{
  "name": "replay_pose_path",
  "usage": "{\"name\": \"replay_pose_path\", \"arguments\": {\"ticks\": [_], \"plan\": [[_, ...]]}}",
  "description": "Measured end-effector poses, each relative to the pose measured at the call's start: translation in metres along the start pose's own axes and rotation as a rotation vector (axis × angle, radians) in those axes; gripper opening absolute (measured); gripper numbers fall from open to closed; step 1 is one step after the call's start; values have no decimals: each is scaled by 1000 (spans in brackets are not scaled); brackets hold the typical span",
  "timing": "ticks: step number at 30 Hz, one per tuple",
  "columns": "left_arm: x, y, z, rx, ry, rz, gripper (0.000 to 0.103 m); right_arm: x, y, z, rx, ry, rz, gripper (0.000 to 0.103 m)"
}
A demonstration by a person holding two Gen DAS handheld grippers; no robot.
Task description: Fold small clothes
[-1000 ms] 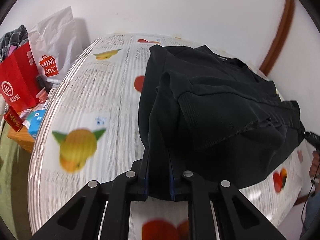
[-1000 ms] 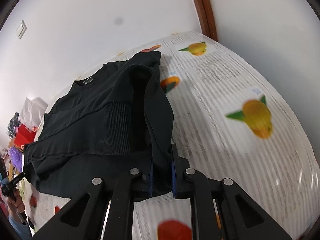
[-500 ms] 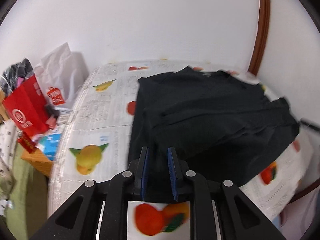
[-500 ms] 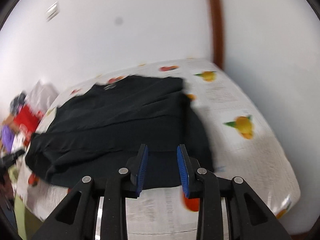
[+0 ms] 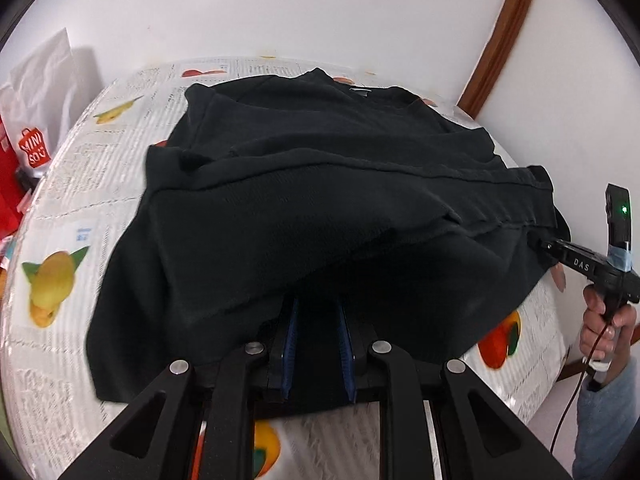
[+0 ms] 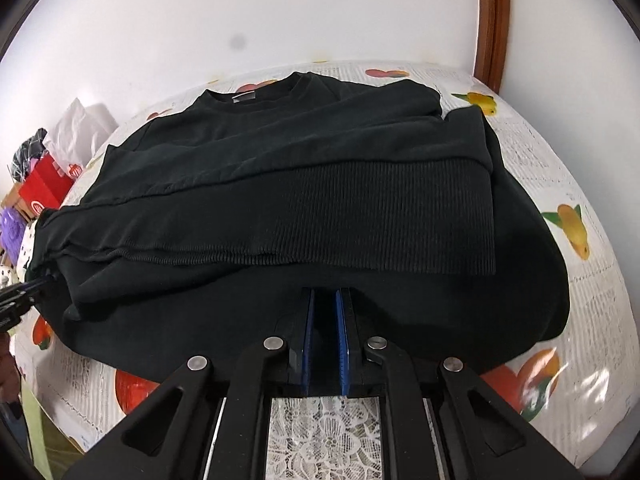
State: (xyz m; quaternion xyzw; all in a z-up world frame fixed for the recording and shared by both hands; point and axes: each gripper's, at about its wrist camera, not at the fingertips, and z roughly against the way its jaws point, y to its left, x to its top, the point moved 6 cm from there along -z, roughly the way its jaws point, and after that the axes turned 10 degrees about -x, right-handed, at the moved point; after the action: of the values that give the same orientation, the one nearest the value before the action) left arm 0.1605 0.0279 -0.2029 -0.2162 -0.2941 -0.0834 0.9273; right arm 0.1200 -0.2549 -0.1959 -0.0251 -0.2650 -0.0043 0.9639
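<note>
A black sweatshirt (image 5: 320, 200) lies partly folded on the table, collar at the far side, ribbed hem band (image 6: 392, 216) doubled over on top. My left gripper (image 5: 318, 312) sits at the near edge of the cloth with a narrow gap between its blue pads, fabric draped over the tips. My right gripper (image 6: 326, 300) sits at the near edge too, pads close together with dark cloth at the tips. The right gripper also shows in the left wrist view (image 5: 538, 240) at the garment's right edge. Whether either holds cloth is unclear.
The table (image 6: 580, 280) wears a fruit-printed cloth with a lace edge (image 6: 324, 436) near me. A white Miniso bag (image 5: 36, 120) and a red bag (image 6: 44, 188) stand off the left side. A white wall and a brown door frame (image 5: 500, 32) are behind.
Both grippers let go of the lifted cloth and pulled back, then came in low to the garment's near edge. The sweatshirt now lies flatter.
</note>
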Motion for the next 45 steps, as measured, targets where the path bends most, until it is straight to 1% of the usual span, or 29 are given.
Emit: {"name": "replay_pose_path", "arguments": {"ticks": [5,8,10,13,17,21,23,25,27,28,30,31,33,34,35,36,38,41,43,45], "plan": [[21,-10,1,1,-35,-20,18,20,1,-6,7,-12,-15,10],[36,-11,5,52,-70,-63,18,36,1,-9,11,-30,-24,10],[47,-9,5,64,-88,-68,18,48,1,-10,14,-52,-32,10],[65,0,1,62,-106,-51,18,68,0,-11,30,-89,-44,10],[88,13,-15,78,-109,-34,18,98,3,-20,77,-130,-57,10],[108,34,-32,97,-97,16,18,121,2,-43,104,-117,-88,10],[114,42,-35,89,-93,51,18,134,2,-51,104,-111,-100,10],[120,45,-33,79,-104,60,18,145,4,-50,104,-122,-94,11],[123,47,-28,103,-116,35,18,152,7,-41,88,-167,-72,14],[123,48,-26,115,-119,25,20,158,8,-32,69,-206,-51,16],[122,54,-22,144,-119,7,22,163,6,-21,61,-249,-36,25],[121,58,-20,156,-117,3,24,166,2,-15,54,-269,-32,28],[121,67,-17,167,-113,3,33,166,-8,-10,39,-284,-31,35],[120,73,-16,167,-112,3,41,166,-13,-10,29,-286,-29,37],[120,76,-17,167,-108,2,45,166,-18,-11,20,-284,-23,42],[120,80,-18,174,-102,0,45,166,-23,-14,9,-278,-17,46],[120,87,-21,180,-85,-2,45,163,-36,-30,-17,-231,-9,46],[118,87,-28,127,-57,1,45,157,-51,-56,-32,-148,-21,46],[115,86,-33,91,-12,-13,43,155,-55,-69,-37,-123,-10,46],[113,87,-33,91,-4,-11,42,154,-56,-78,-21,-119,4,46]]}}
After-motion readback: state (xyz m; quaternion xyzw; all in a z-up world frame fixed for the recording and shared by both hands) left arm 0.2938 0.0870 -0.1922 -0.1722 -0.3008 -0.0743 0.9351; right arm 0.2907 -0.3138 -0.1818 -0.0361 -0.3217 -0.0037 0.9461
